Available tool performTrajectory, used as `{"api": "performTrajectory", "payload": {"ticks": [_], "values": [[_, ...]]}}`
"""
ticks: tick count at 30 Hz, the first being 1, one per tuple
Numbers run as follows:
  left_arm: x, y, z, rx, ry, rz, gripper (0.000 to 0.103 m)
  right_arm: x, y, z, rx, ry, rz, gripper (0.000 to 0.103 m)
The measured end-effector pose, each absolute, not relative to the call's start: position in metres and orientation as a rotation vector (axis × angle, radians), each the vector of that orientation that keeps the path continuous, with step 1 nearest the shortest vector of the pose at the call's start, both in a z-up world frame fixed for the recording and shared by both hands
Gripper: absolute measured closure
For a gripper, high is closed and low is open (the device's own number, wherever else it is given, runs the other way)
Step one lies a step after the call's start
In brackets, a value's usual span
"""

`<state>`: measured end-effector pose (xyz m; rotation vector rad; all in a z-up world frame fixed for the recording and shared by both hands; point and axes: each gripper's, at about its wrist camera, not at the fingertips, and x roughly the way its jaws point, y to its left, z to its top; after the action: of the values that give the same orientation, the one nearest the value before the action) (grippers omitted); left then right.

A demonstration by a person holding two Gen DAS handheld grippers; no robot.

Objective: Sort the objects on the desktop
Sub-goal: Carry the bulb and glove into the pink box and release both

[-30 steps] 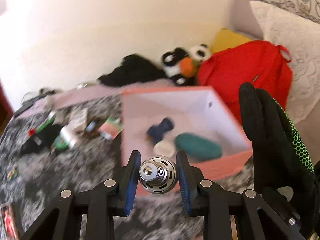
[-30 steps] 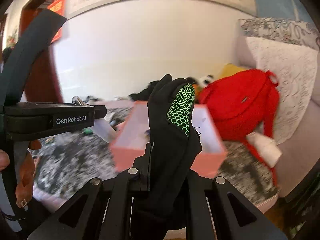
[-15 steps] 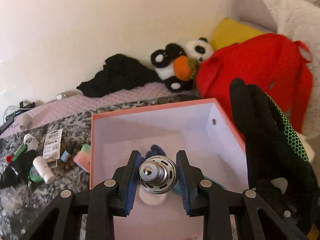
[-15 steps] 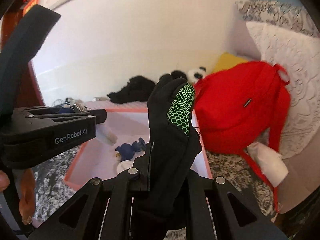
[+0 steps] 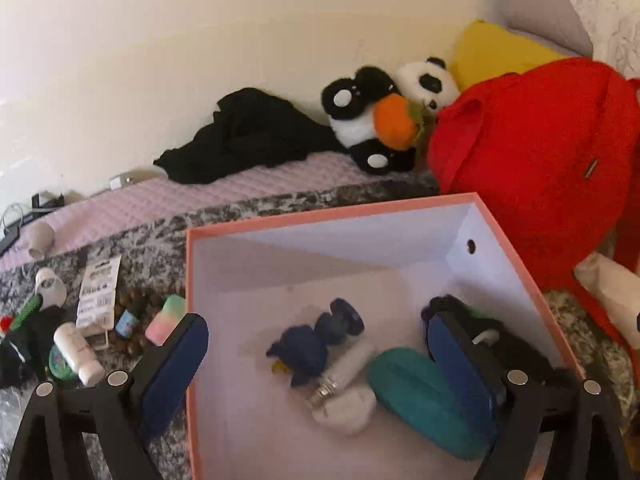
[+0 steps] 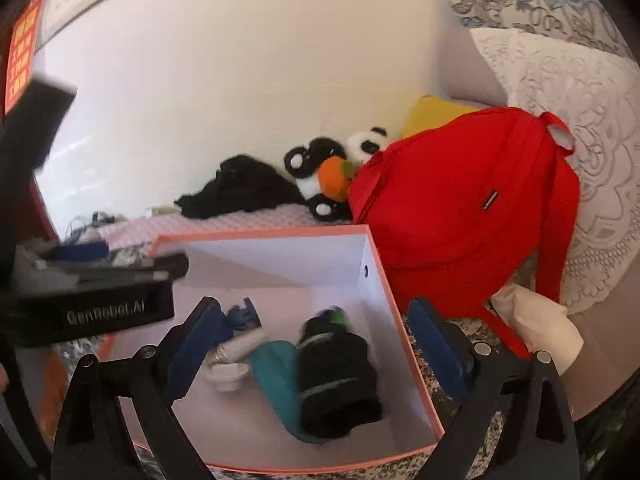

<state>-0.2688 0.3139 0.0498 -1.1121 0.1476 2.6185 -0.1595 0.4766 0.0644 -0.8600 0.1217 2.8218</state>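
A pink box (image 5: 320, 213) with a white inside lies below both grippers; it also shows in the right wrist view (image 6: 260, 234). In it lie a light bulb (image 5: 344, 372), a black glove (image 6: 336, 364), a teal case (image 5: 416, 392), a dark blue toy (image 5: 316, 340) and a white lid (image 6: 228, 374). My left gripper (image 5: 318, 364) is open and empty over the box. My right gripper (image 6: 316, 344) is open and empty above the glove.
Small bottles, a tube (image 5: 78, 354) and a paper card (image 5: 98, 292) lie left of the box. A red backpack (image 5: 536, 152), a panda plush (image 5: 384, 112) and black cloth (image 5: 244, 136) sit behind it by the wall. The left gripper's body (image 6: 88, 304) is at the right wrist view's left.
Both grippers have opened over the box. The bulb has left the left gripper and the glove has left the right gripper; both now lie inside the box.
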Motion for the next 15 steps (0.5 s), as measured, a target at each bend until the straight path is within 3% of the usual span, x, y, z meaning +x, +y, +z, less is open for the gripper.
{"api": "performTrajectory", "payload": {"ticks": [8,15], "values": [[-0.216,0.22,0.062,-1.127,0.073,2.684,0.009,-0.1,0.395,0.106,-0.743,0.061,2.93,0.007],[-0.165,0.121,0.056,-1.185,0.043,2.771,0.009,-0.07,0.299,0.09,-0.86,0.047,3.051,0.006]]}}
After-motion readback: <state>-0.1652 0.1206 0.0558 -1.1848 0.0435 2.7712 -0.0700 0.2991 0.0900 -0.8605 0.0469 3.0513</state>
